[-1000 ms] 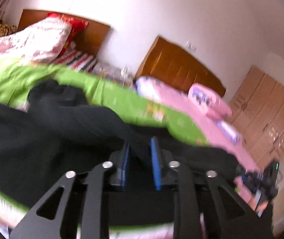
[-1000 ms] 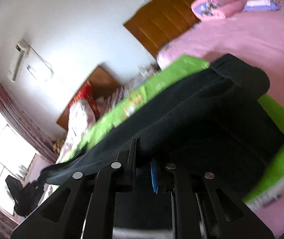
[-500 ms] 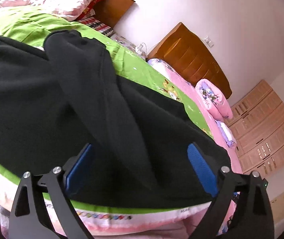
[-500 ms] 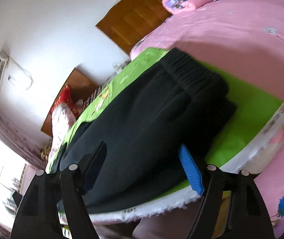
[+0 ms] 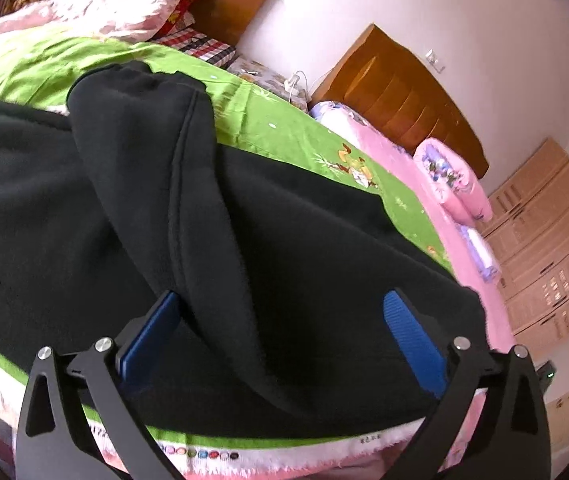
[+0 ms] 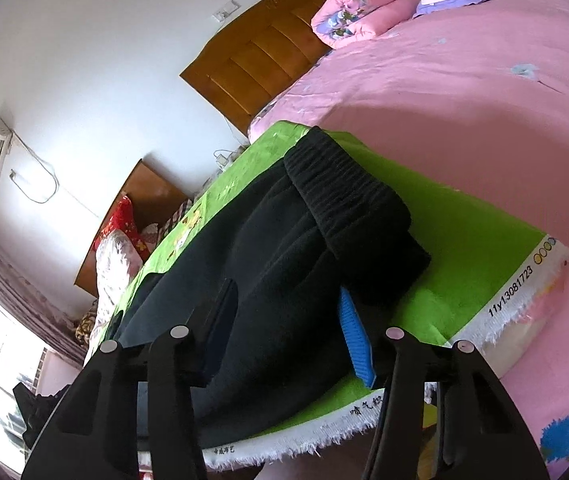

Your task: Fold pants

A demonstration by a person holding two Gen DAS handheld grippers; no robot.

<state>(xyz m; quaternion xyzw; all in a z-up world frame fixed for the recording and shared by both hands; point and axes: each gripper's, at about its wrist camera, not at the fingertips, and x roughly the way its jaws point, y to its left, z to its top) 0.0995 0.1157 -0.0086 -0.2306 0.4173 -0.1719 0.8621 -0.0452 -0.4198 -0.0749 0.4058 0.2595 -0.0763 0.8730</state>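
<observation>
Black fleece pants (image 5: pixel 244 240) lie on a green cloth (image 5: pixel 284 136) on the bed, with one leg folded over the other. In the right wrist view the pants (image 6: pixel 268 264) end in a ribbed waistband (image 6: pixel 348 196) at the right. My left gripper (image 5: pixel 280 320) is open, its blue pads spread wide just above the near edge of the pants, holding nothing. My right gripper (image 6: pixel 284 316) is open too, its fingers apart over the pants near the waistband end.
The green cloth has a white fringed edge (image 6: pixel 516 312) at the front. A pink bedspread (image 6: pixel 464 92) lies to the right with pink pillows (image 6: pixel 364 4). Wooden headboards (image 5: pixel 400 92) and cupboards (image 5: pixel 552 248) stand behind. More bedding (image 5: pixel 124 4) is piled at the far left.
Both grippers were shut on the pants one second ago. They have opened and let the pants drop onto the green cloth, then drawn back slightly.
</observation>
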